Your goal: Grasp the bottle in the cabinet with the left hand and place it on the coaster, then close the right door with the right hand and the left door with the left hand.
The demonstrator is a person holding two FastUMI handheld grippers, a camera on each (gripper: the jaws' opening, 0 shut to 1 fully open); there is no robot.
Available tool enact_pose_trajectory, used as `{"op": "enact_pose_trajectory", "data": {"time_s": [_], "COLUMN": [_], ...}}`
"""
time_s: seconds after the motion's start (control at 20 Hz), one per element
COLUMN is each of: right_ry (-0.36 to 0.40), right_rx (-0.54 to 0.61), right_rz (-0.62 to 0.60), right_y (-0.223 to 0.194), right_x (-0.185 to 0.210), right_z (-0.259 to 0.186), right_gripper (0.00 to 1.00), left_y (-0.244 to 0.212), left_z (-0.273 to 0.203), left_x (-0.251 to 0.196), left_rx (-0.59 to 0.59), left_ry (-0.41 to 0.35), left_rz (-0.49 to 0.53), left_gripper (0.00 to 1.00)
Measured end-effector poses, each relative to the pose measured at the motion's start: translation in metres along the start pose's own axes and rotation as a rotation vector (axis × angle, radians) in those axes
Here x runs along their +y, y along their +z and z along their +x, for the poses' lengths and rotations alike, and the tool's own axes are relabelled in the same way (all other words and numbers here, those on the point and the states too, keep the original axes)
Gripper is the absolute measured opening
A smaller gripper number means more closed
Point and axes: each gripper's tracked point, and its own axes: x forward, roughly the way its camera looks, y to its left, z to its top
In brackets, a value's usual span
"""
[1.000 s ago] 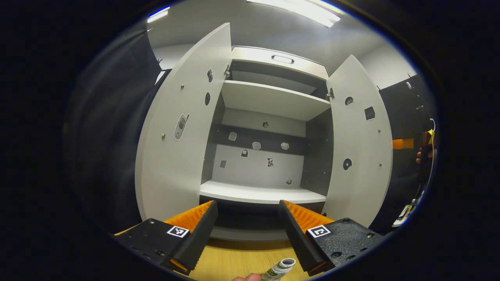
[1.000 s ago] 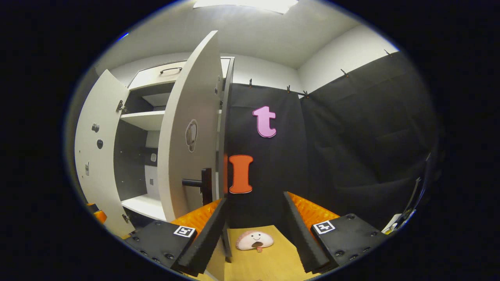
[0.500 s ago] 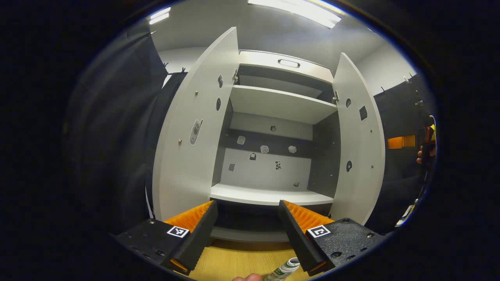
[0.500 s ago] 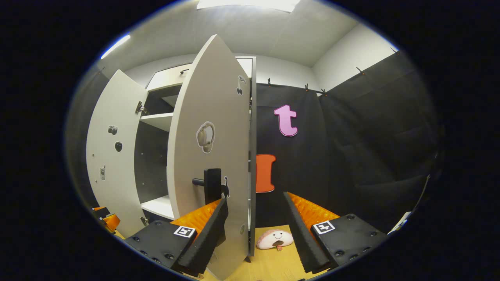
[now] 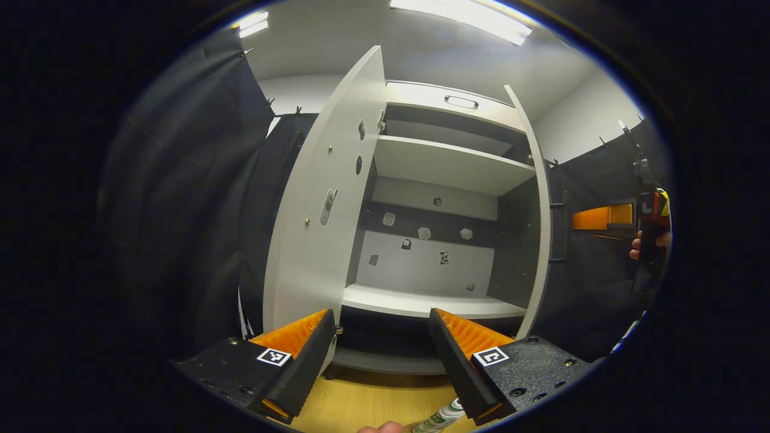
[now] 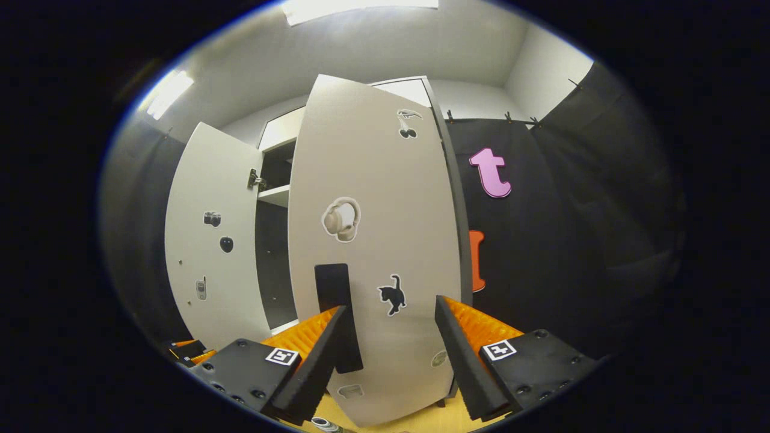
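Right door has swung nearly shut; our right gripper stays spread, left gripper released; left door next.

Cabinet pale grey-white shelves, dark grey side walls, dark band across back panel with small pale stickers. Left door off-white inside, few little dark stickers. Right door same off-white outside, cream headphones sticker, black cat sticker, black-and-white cherries sticker up top, black handle. Table light yellow wood grain. Bottle white with green label print. Ceiling white-grey, bright white light strips. Booth wall plain black cloth.
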Motion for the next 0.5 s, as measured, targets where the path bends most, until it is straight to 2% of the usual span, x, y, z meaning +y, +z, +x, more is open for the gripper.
{"op": "enact_pose_trajectory", "data": {"time_s": [0.25,0.5], "right_ry": [0.007,0.024], "right_rx": [0.045,0.073], "right_rz": [-0.015,-0.008], "right_y": [-0.019,-0.031], "right_x": [0.006,0.018], "right_z": [0.012,0.039], "right_gripper": [0.95,0.95], "left_y": [-0.001,-0.007], "left_z": [0.001,0.008], "left_x": [0.003,-0.006], "left_rx": [0.006,0.022], "left_ry": [0.014,-0.006], "left_rz": [0.011,0.0], "left_gripper": [0.95,0.95]}}
